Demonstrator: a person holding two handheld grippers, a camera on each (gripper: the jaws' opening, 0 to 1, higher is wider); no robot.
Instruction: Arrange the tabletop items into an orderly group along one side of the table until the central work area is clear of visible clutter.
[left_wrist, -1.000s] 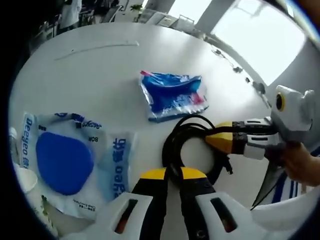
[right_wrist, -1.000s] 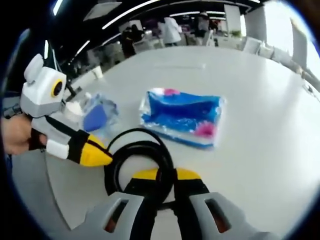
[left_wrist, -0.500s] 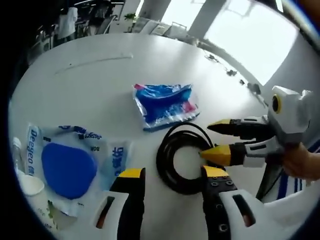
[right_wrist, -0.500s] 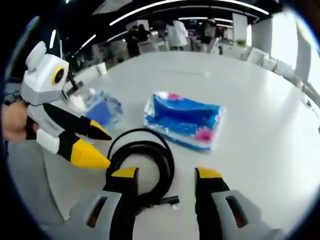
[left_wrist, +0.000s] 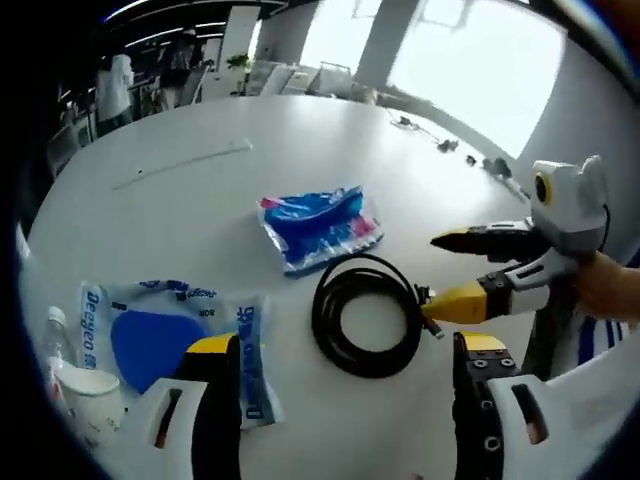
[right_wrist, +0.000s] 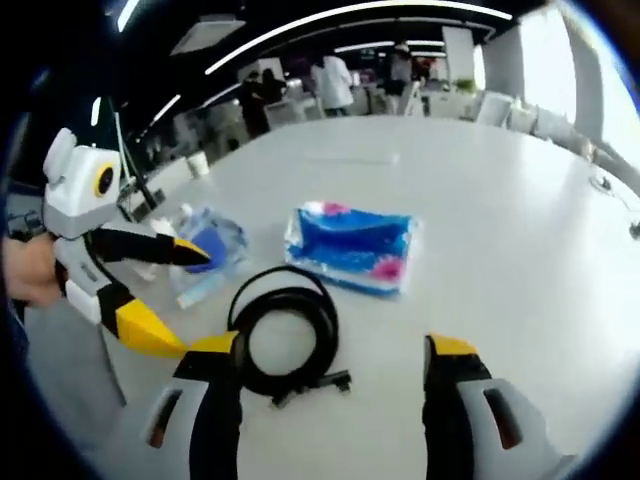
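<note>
Left gripper (left_wrist: 340, 362) and right gripper (right_wrist: 335, 360) above coiled black cable (left_wrist: 364, 315), fingers wide apart.

The white table (left_wrist: 180, 130) lies bare across its far half, save for a thin white strip (left_wrist: 180, 163) near the far edge. Nearer the person, a coiled black cable (left_wrist: 365, 315) sits between both wide-spread grippers, the blue tissue pack (left_wrist: 318, 225) just beyond it. Toward the left edge, a clear pouch with a blue pad (left_wrist: 175, 335), a paper cup (left_wrist: 88, 400) and a small bottle (left_wrist: 55, 335) crowd together, blocking passage there.
</note>
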